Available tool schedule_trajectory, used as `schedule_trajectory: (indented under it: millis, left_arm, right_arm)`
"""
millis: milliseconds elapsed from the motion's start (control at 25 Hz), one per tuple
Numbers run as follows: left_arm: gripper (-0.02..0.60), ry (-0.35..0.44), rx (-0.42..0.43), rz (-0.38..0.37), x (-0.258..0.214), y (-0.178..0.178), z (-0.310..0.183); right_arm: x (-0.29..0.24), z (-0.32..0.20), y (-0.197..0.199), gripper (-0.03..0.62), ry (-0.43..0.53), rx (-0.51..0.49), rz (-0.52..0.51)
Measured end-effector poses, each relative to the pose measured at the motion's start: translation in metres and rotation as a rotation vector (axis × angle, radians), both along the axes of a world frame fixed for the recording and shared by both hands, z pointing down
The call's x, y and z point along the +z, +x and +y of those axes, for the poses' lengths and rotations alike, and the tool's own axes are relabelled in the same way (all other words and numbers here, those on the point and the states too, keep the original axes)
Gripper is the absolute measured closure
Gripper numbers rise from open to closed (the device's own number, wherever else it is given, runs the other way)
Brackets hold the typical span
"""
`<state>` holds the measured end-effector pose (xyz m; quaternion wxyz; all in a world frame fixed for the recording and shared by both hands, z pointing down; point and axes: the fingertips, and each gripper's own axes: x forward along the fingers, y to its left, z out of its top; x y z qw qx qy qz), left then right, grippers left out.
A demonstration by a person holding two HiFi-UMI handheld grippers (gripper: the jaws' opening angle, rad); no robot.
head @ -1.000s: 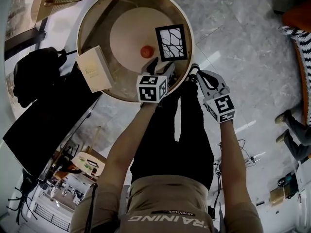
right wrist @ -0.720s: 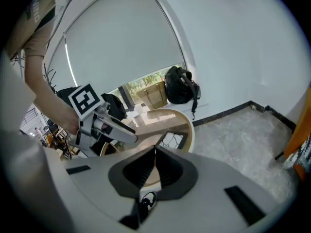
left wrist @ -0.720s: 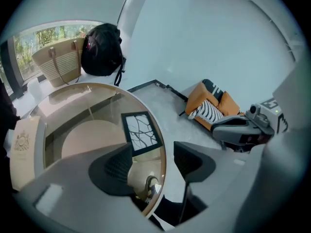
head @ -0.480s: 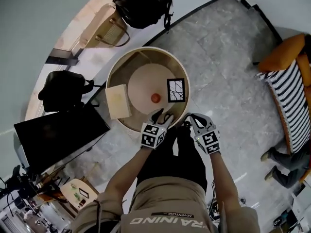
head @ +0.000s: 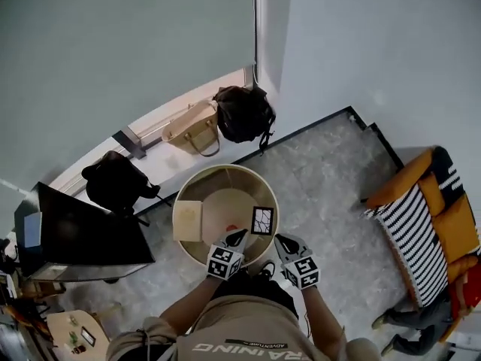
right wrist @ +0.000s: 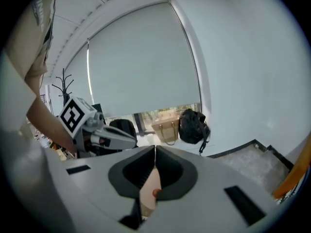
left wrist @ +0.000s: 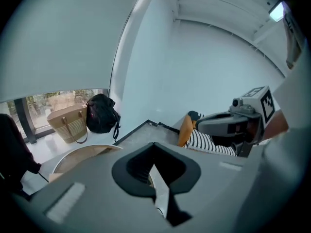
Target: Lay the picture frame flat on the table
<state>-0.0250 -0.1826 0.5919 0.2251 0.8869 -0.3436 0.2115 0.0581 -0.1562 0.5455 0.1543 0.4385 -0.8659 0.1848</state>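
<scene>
At the far left a black monitor [head: 83, 232] is standing by the wall, with a black bag [head: 113, 183] sitting just beyond it. Further along the window ledge a tan tote [head: 192, 128] and a black backpack [head: 243, 113] are resting side by side and touching. Below them the round table [head: 197, 180] is standing on the grey stone floor [head: 323, 179]. A pale box [head: 188, 220] is lying on the table's left part, a small red ball [head: 231, 228] is sitting near its near edge, and the frame [head: 262, 220] is lying on its right part, black-edged and looking flat on the top when seen from above. The frame is sitting just right of the ball and well apart from the box. The left gripper [head: 240, 235] is hovering at the table's near rim, just short of the frame and not touching it; its jaws are pressing tip to tip with nothing between them. The right gripper [head: 279, 239] is hanging beside it, just off the rim, also clear of the frame; its jaws are likewise meeting at the tips and gripping nothing. Both are being held out by the person's bare forearms. At the far right an orange sofa [head: 421, 224] with a striped cover is standing against the wall, well apart from the table.
</scene>
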Motion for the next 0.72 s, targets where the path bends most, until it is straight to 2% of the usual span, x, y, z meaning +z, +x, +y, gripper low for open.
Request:
schedule_trajectory:
  millis: [240, 400, 520, 720]
  left_arm:
    - [0.575, 0.083, 0.002, 0.023, -0.053, -0.002, -0.009]
    - [0.575, 0.145, -0.042, 0.089, -0.101, -0.004, -0.031]
    - [0.575, 0.235, -0.036, 0.116, -0.147, 0.002, -0.047]
    - [0.575, 0.375, 0.018, 0.099, -0.201, 0.015, -0.062]
  right_arm:
    - [-0.072, -0.011, -0.003, 0.587, 0.081, 0.016, -0.052]
    - [-0.120, -0.018, 0.000, 0.586, 0.173, 0.014, -0.010]
    - [-0.154, -0.028, 0.009, 0.587, 0.254, 0.033, 0.020]
    - [-0.193, -0.038, 0.026, 0.588, 0.356, 0.083, 0.013]
